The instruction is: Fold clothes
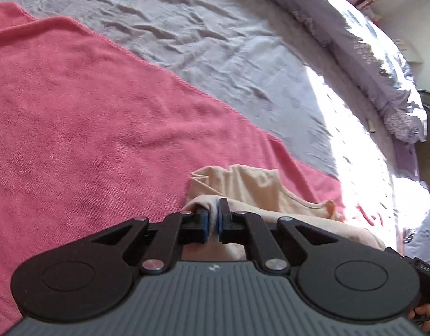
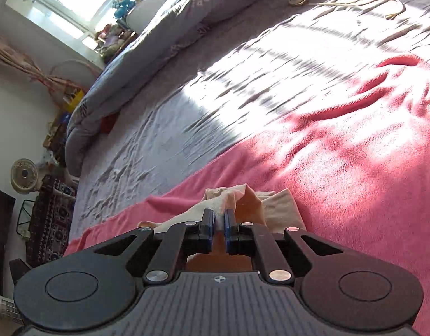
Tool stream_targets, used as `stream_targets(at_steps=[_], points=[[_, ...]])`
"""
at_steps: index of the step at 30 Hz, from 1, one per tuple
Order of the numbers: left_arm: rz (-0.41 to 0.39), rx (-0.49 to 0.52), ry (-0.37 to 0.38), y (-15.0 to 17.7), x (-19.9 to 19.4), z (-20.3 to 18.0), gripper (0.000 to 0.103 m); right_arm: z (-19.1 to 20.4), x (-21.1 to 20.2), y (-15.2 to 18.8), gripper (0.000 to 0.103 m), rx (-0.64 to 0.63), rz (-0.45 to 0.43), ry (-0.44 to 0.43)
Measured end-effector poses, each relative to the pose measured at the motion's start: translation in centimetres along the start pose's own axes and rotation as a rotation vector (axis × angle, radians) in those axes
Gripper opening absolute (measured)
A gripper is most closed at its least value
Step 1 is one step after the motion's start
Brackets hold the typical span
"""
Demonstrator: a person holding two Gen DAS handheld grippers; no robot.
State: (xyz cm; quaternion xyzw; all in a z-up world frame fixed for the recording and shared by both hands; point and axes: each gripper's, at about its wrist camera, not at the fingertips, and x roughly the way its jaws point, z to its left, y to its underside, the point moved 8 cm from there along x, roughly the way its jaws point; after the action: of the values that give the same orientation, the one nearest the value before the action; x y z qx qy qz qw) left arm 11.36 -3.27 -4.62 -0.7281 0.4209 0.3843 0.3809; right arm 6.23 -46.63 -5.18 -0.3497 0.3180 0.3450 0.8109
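A cream garment (image 1: 257, 187) lies bunched on a pink towel (image 1: 89, 112) that is spread over the bed. My left gripper (image 1: 213, 210) is shut on a fold of this garment, and pale cloth shows between its blue pads. In the right wrist view the same cream garment (image 2: 279, 207) rises in a peak on the pink towel (image 2: 341, 168). My right gripper (image 2: 220, 214) has a strip of that cloth pinched between its blue pads. The garment's near part is hidden under both gripper bodies.
A wrinkled grey bed sheet (image 1: 201, 36) surrounds the towel, part of it in bright sun. A rolled grey duvet (image 2: 147, 44) lines the far edge. A cord (image 2: 363, 0) and a round object (image 2: 297, 0) lie on the sheet. A fan (image 2: 24, 175) and patterned rug (image 2: 49, 218) are beside the bed.
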Motion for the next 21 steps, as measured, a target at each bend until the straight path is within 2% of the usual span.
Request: stream_targets(at_steps=[2,4,5,6,7,8,9,12,14,15,16,17,19,21], points=[[0.056,-0.008,-0.061,0.1,1.9,0.4,0.006,-1.4,3.4,0.3,0.017,0.005,0.068,0.082],[0.079,0.001,-0.085,0.3,2.9,0.5,0.009,-2.1,4.5,1.4,0.023,-0.029,0.094,0.152],[0.076,0.009,-0.078,0.1,2.9,0.3,0.010,-2.0,4.3,1.8,0.024,-0.056,0.086,0.163],[0.071,0.007,-0.064,-0.2,2.8,0.2,0.015,-1.6,3.8,2.2,0.035,-0.100,0.073,0.161],[0.070,-0.005,-0.045,-0.6,2.7,0.2,0.023,-1.2,3.1,2.7,0.050,-0.167,0.063,0.163],[0.069,-0.025,-0.025,-0.9,2.5,0.3,0.028,-0.8,2.3,3.4,0.056,-0.251,0.062,0.169],[0.069,-0.062,-0.003,-1.2,2.3,0.6,0.037,-0.3,1.6,4.0,0.060,-0.339,0.066,0.176],[0.057,-0.208,0.072,-1.9,1.8,2.0,0.046,0.1,0.6,6.3,0.060,-0.547,0.131,0.195],[0.065,-0.338,0.130,-1.9,1.7,3.2,0.048,0.6,0.7,8.2,0.054,-0.649,0.202,0.197],[0.063,-0.389,0.145,-2.0,1.7,3.8,0.048,0.8,1.0,9.2,0.037,-0.690,0.242,0.209],[0.053,-0.425,0.149,-2.1,1.6,4.3,0.048,1.0,0.8,10.1,0.014,-0.721,0.264,0.221],[0.043,-0.446,0.148,-2.2,1.3,4.8,0.048,1.2,0.4,10.8,0.010,-0.748,0.275,0.232],[0.022,-0.426,0.126,-2.4,0.4,5.3,0.048,1.0,-0.8,11.5,0.010,-0.749,0.289,0.237],[0.008,-0.357,0.070,-2.2,-0.7,5.7,0.048,0.1,-2.3,12.0,0.010,-0.743,0.308,0.259]])
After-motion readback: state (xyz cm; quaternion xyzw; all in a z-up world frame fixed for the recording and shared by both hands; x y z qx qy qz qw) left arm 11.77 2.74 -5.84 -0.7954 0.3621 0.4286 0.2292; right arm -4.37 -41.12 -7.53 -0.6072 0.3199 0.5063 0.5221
